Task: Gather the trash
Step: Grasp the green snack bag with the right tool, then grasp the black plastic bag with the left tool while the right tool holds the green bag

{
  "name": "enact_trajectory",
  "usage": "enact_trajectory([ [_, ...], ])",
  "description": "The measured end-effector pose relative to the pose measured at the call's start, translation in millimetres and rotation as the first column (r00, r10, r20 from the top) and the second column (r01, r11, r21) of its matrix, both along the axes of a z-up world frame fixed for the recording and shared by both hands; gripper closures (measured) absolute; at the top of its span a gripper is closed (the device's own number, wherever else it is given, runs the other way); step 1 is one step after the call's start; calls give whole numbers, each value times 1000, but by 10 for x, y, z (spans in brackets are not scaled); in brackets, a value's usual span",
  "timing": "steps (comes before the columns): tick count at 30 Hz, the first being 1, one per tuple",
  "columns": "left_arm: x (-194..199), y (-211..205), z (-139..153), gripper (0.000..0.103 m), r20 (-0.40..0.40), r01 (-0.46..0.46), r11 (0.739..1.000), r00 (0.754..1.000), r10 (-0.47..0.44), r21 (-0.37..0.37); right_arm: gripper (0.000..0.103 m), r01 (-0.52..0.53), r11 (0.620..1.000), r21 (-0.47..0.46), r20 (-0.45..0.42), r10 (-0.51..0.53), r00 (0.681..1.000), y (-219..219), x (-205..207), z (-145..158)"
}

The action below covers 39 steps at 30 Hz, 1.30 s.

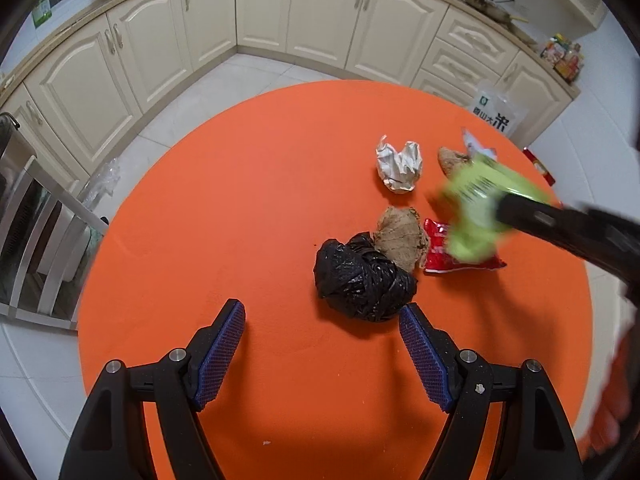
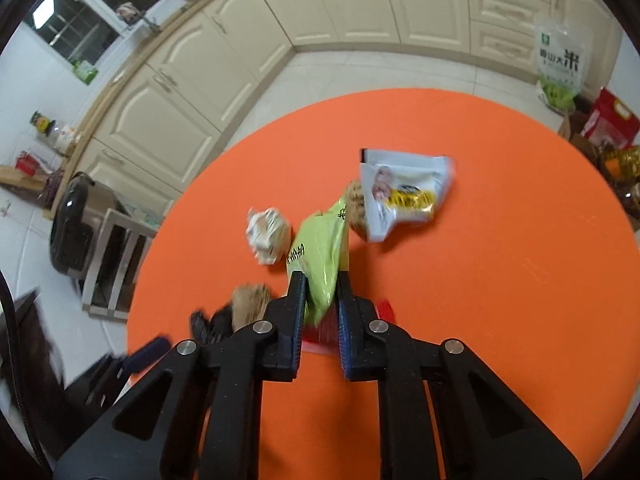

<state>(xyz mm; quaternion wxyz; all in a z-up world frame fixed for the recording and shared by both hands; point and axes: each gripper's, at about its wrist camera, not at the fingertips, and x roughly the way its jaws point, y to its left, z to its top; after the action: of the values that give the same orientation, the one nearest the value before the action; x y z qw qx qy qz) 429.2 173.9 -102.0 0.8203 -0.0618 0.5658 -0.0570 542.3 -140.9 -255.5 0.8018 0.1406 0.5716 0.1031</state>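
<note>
Orange table (image 1: pixel 240 220) fills both views, and both grippers point steeply down at it. The left gripper (image 1: pixel 322 346) hangs over the near part with its jaws spread wide and nothing between them; a black bag (image 1: pixel 362 278) lies just ahead of its right finger, not touching the pads. The right gripper (image 2: pixel 320 312) is pinched on a green wrapper (image 2: pixel 320 256) — its pads press the lower end, and the rest of the wrapper stands up away from the jaws. From the left wrist that same wrapper shows only as a blurred green smear (the dark arm of the right gripper comes in from the right edge there). Below it lies a red packet (image 1: pixel 440 252), partly covered; in the right wrist view only slivers of red show between and beside the fingers. A brown wad (image 1: pixel 400 240) touches the black bag. Further off sit a crumpled white paper (image 1: pixel 400 166) and a white pouch (image 2: pixel 400 196), with another brown lump half hidden behind the wrapper — what it is I cannot tell.
</note>
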Motion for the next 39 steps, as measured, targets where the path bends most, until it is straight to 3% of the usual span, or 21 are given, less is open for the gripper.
enact_trajectory([
  [4, 127, -16, -116, 28, -29, -17, 998, 999, 15, -53, 90, 13, 999, -39, 67, -11, 998, -153, -318, 224],
  [7, 180, -10, -90, 35, 26, -29, 998, 999, 30, -51, 90, 15, 996, -83, 73, -9, 997, -218, -488, 271],
  [10, 226, -50, -113, 72, 25, -11, 1000, 1000, 11, 19, 91, 5, 996, -94, 58, 1, 998, -255, -620, 248],
  [11, 220, -62, -127, 79, 16, -2, 1000, 1000, 2, 27, 91, 2, 996, -92, 51, 2, 999, -271, -651, 234],
  [12, 219, -54, -120, 80, 19, 7, 1000, 1000, -7, 26, 91, 4, 996, -89, 46, 0, 999, -306, -681, 216],
  [17, 132, 99, -80, 80, -27, 21, 998, 999, -22, -57, 91, -27, 996, -84, 8, 27, 1000, -352, -865, 140],
  [20, 62, 241, 41, 75, -22, 27, 994, 999, -29, -102, 91, -44, 996, -72, -16, 43, 999, -348, -1002, 71],
  [22, 6, 396, 107, 56, -17, 30, 994, 999, -32, -109, 91, -54, 995, -88, -26, 52, 998, -309, -1079, 15],
  [23, -21, 437, 120, 39, -19, 30, 993, 999, -32, -111, 91, -57, 995, -84, -35, 54, 998, -298, -1111, -29],
  [24, -45, 480, 131, 30, -17, 28, 992, 999, -31, -123, 88, -56, 995, -82, -42, 53, 998, -295, -1122, -58],
  [28, -172, 623, 133, 30, -14, 28, 989, 999, -31, -147, 77, -19, 992, -122, -43, 14, 999, -302, -1136, -120],
  [30, -237, 650, 96, 28, -6, 18, 993, 1000, -19, -114, 58, 13, 990, -140, -42, -19, 999, -325, -1095, -147],
  [33, -254, 670, 2, 29, -28, -11, 996, 1000, 9, -92, 51, 31, 985, -171, -43, -39, 998, -308, -1041, -180],
  [35, -254, 683, 27, 28, 16, -19, 993, 1000, 21, -115, 48, 39, 984, -174, -39, -46, 998, -269, -1012, -205],
  [38, -215, 707, 15, 39, 39, -32, 995, 999, 36, -97, 43, 31, 980, -197, -33, -38, 999, -171, -949, -244],
  [39, -238, 710, 22, 58, 53, -28, 997, 998, 32, -76, 39, 34, 974, -223, -32, -43, 999, -132, -923, -255],
])
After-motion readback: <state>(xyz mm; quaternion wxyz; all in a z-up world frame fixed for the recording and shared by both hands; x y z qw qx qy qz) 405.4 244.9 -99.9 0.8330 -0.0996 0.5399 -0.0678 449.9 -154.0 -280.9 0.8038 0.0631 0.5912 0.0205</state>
